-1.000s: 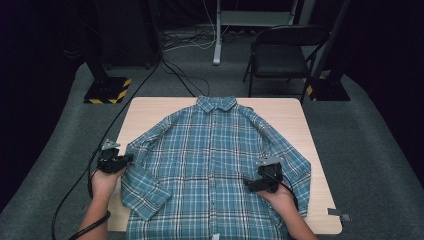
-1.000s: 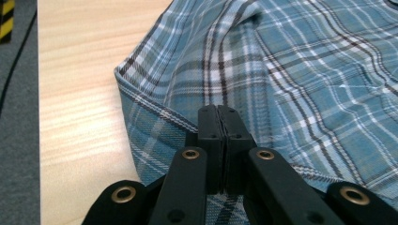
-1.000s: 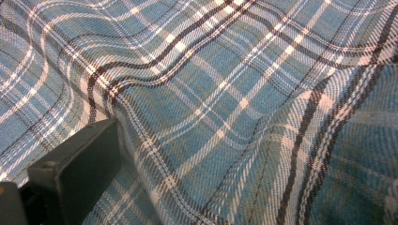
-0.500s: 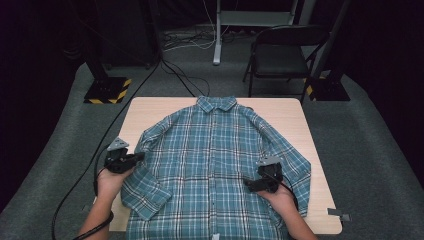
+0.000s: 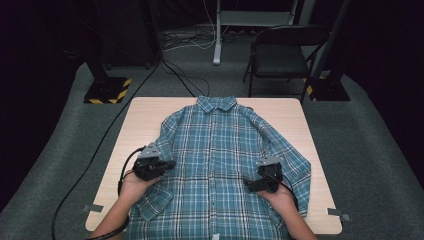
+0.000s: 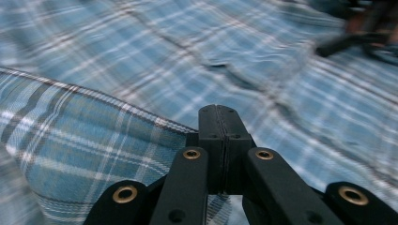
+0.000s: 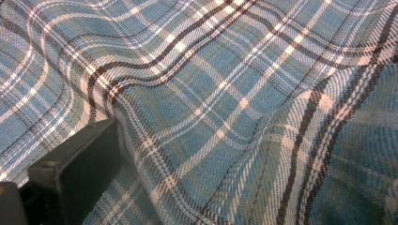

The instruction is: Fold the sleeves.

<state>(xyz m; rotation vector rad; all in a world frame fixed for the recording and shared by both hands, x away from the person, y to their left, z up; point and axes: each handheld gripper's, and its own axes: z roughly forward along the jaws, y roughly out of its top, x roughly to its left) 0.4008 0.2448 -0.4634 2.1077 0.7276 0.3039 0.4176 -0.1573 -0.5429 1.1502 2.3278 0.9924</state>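
The left tool (image 5: 165, 164) had its jaws pressed together on the left sleeve (image 6: 94, 136) of a blue plaid shirt (image 5: 220, 165), a fold of that cloth pinched between them and drawn in over the shirt's body. The right tool (image 5: 250, 184) rested on the fabric near the right sleeve; one black jaw showed against the plaid in the right gripper view, and whether it gripped could not be told. The shirt lay face up, collar (image 5: 216, 104) away from the person, spread across the pale wooden surface (image 5: 145, 115). A folding chair (image 5: 280, 55) stood beyond on grey carpet.
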